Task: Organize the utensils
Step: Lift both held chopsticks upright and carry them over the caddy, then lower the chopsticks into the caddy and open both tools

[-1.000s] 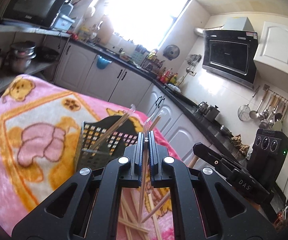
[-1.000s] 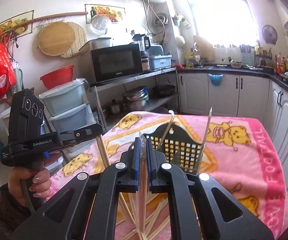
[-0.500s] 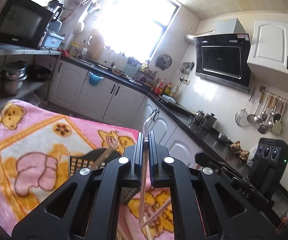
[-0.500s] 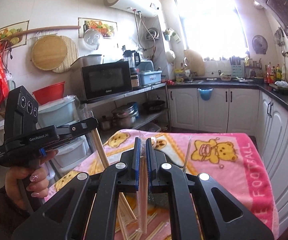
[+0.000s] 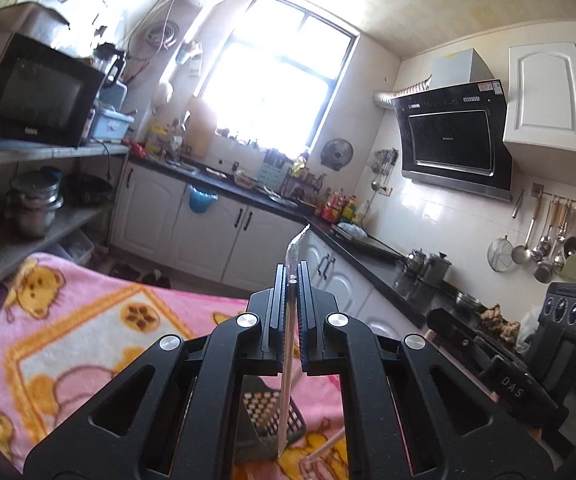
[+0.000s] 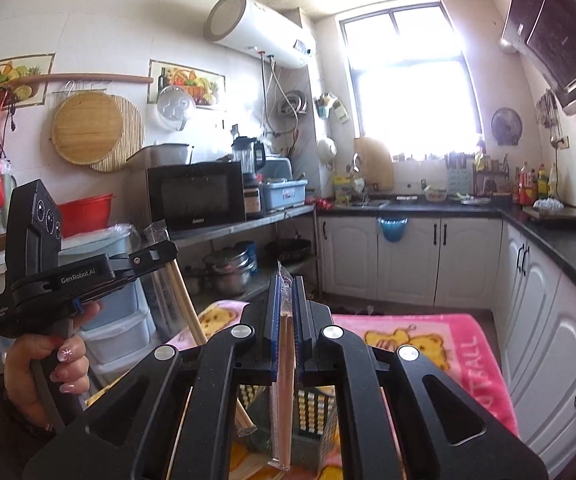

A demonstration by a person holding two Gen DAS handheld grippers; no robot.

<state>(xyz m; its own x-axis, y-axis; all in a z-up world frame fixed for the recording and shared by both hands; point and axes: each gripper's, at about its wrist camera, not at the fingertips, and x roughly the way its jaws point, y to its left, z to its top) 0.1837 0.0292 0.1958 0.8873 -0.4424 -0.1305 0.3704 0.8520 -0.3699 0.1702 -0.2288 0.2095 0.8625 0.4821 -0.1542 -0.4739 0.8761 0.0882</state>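
Over the past second both grippers have risen and tipped upward, each carrying its plastic-wrapped chopsticks with it. In the left wrist view the black mesh basket [image 5: 271, 420], which earlier filled the middle of the picture ahead of the fingers, has sunk low behind the left gripper [image 5: 292, 276]; the window and ceiling now take up the top, and less of the pink blanket [image 5: 87, 340] shows. The right wrist view has swung up the same way: the basket [image 6: 312, 412] has dropped below the right gripper [image 6: 285, 280], and the left gripper [image 6: 155, 256] sits higher in the picture, its wrapped chopsticks [image 6: 183, 300] lifted off the table.
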